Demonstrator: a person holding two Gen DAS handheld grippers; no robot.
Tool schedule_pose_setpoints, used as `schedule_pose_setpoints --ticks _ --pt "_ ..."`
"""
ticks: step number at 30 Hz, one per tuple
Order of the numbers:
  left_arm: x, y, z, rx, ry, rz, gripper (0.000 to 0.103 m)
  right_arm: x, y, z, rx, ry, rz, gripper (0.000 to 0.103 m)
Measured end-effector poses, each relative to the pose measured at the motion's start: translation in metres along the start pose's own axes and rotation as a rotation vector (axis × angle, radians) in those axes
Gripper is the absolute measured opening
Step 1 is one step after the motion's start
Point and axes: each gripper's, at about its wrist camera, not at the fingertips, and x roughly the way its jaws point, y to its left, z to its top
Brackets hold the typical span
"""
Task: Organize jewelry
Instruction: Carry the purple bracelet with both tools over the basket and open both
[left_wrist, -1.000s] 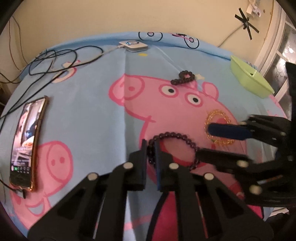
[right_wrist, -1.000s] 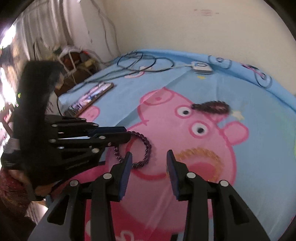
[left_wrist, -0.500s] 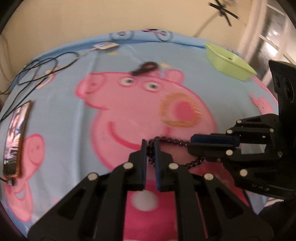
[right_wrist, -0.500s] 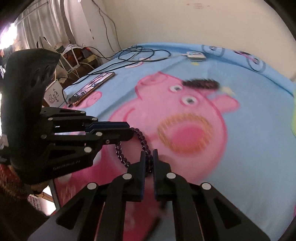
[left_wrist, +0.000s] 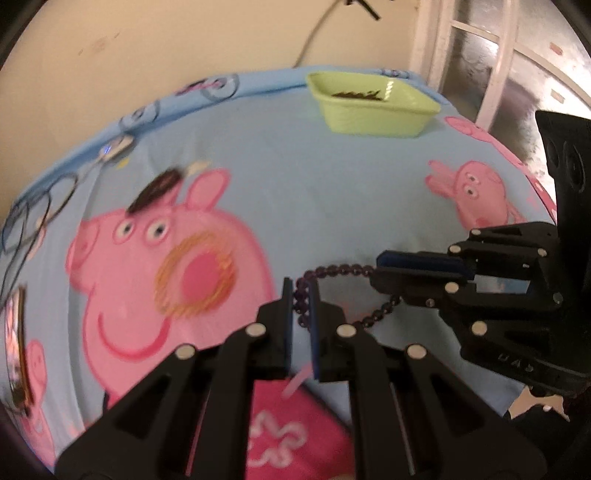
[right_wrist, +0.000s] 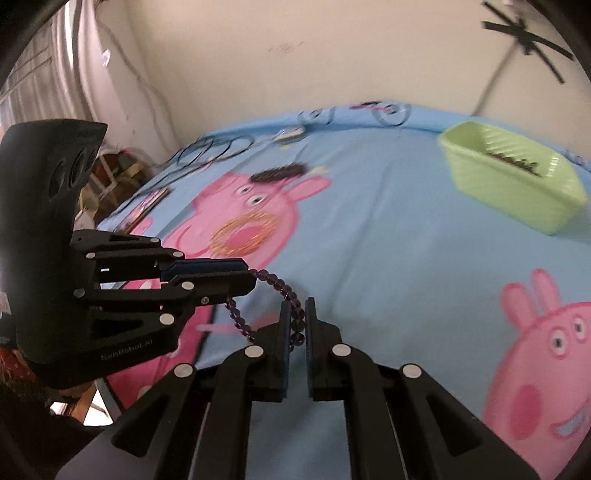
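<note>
You've got the purple bead bracelet (left_wrist: 334, 271) off the bed, strung between both tools: left hand-held gripper (left_wrist: 302, 308) is pinched on one side of the loop, right hand-held gripper (right_wrist: 296, 321) is clamped on the other side, beads between the pads in both wrist views. Two-point hold looks deliberate, I'd guess: keeps the loop open and taut so it doesn't swing or bunch during the carry

Target is likely the green tray (right_wrist: 517, 199), near the far right corner of the bed. It already holds something dark, probably beads; too blurred to say what

Still loose on the blue cartoon-print bedsheet (right_wrist: 388, 240): gold bead bracelet (left_wrist: 195, 278) on the pig's cheek mid-bed, dark bracelet (left_wrist: 157, 190) just above the pig's eyes toward the far edge. Phone (left_wrist: 16, 347) at the left edge, cables (right_wrist: 218, 146) at the far left corner; not your concern

Release both ends together over the tray, otherwise one end may drag it out
</note>
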Motion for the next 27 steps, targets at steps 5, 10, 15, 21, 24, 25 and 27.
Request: schedule_pose_setpoints --ticks 5,10,15,21,24,25,27 --pt "0.011 -0.018 0.024 0.038 -0.006 0.0 0.007 -0.016 -0.023 0.004 0.036 -0.048 -0.031 0.0" --pt "0.02 -0.029 0.042 0.052 -0.009 0.006 0.007 -0.026 -0.041 0.008 0.056 -0.078 -0.054 0.0" --pt "0.028 -0.034 0.064 0.078 -0.016 0.013 0.007 -0.03 -0.057 0.021 0.062 -0.11 -0.074 0.0" --pt "0.034 -0.039 0.125 0.105 -0.063 -0.01 0.007 -0.038 -0.088 0.058 0.067 -0.176 -0.12 0.0" --pt "0.041 -0.04 0.168 0.096 -0.105 -0.057 0.007 -0.046 -0.12 0.084 0.131 -0.226 -0.138 0.0" --pt "0.045 -0.04 0.181 0.086 -0.114 -0.074 0.007 -0.047 -0.131 0.094 0.156 -0.247 -0.151 0.0" --pt "0.062 -0.037 0.207 0.059 -0.131 -0.12 0.008 -0.047 -0.153 0.109 0.188 -0.297 -0.184 0.0"
